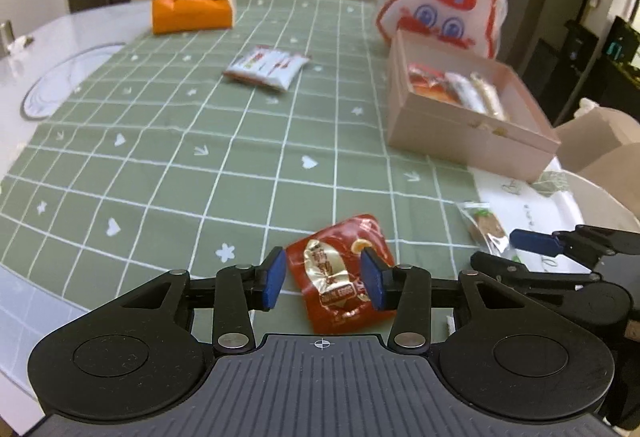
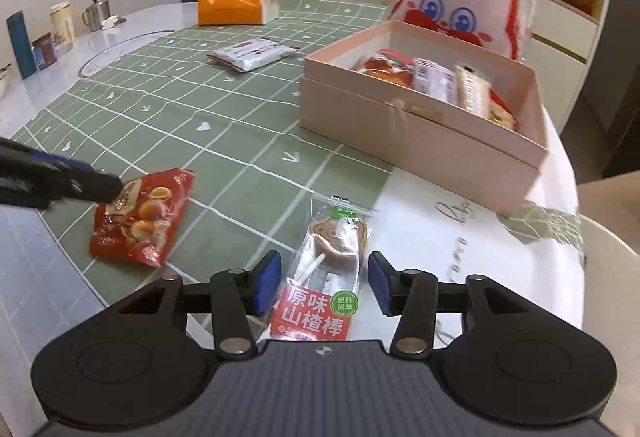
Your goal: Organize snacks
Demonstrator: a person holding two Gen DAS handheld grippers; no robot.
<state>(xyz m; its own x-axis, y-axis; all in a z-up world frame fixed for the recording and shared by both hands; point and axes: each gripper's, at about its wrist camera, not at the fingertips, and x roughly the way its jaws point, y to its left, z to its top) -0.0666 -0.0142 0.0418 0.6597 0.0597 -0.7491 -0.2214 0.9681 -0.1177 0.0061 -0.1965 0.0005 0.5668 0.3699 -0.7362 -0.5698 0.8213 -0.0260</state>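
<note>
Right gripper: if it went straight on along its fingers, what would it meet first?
Probably the hawthorn lollipop packet, already lying between the open right gripper fingers; past it, white cloth, though depth is unclear.

An orange tissue box (image 2: 236,4) sits beyond a green grid tablecloth (image 2: 168,109); a steel mug (image 2: 97,14) stands left of the cloth.

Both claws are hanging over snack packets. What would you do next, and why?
Probably close both. The left gripper is open around the red packet; the right gripper is open around the lollipop packet. Both packets lie outside the pink box.
</note>
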